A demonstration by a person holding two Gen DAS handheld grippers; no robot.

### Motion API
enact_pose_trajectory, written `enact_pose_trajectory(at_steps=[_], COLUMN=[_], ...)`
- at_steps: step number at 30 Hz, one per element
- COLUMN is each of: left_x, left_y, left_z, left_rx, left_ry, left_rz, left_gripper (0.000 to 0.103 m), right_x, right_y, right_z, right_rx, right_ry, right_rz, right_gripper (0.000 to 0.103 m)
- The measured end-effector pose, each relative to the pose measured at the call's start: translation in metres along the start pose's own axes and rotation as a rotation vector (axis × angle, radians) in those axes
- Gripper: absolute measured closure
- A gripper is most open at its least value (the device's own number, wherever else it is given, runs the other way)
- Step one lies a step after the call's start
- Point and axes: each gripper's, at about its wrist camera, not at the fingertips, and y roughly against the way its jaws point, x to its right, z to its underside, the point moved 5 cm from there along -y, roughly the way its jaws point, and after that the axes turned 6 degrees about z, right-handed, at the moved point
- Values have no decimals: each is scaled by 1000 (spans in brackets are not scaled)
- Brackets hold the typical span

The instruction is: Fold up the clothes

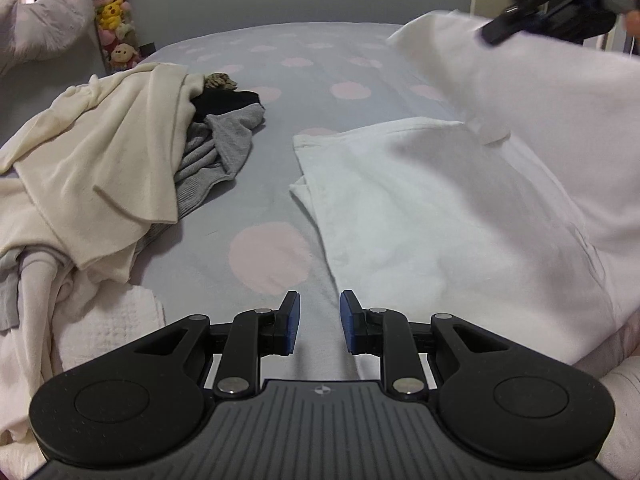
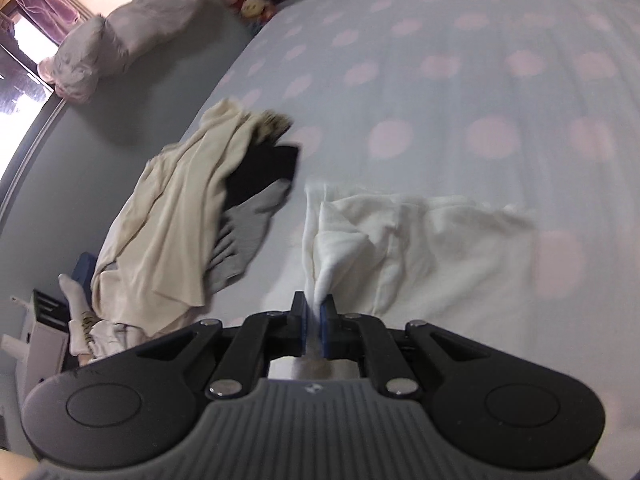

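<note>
A white garment (image 1: 420, 200) lies spread on the bed at the right. Its far part is lifted in a big fold by my right gripper (image 1: 490, 36), blurred at the top right of the left wrist view. In the right wrist view my right gripper (image 2: 318, 308) is shut on a bunched edge of the white garment (image 2: 420, 248), held above the bed. My left gripper (image 1: 320, 312) hovers low over the garment's near left edge. Its blue pads (image 1: 294, 316) stand apart with nothing between them.
The bed has a grey sheet with pink dots (image 1: 280, 80). A pile of cream, grey and black clothes (image 1: 100, 152) lies at its left side (image 2: 168, 220). Plush toys (image 1: 114, 12) hang on the far wall, beside a pinkish bundle (image 2: 120, 40). A white unit (image 2: 40, 344) stands by the bed.
</note>
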Motion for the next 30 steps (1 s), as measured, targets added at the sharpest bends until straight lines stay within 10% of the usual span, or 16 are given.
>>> enact_pose_trajectory(at_steps=[20, 30], left_x=[-17, -20], left_y=[-8, 12], left_z=[16, 12], left_rx=[-43, -19], left_ry=[62, 121], left_rz=[-30, -61], left_gripper=[83, 76], right_x=[-41, -48], right_y=[-161, -128], right_z=[24, 32], right_rx=[-166, -98], right_ry=[32, 109], right_rz=[-12, -84], right_gripper=[92, 71])
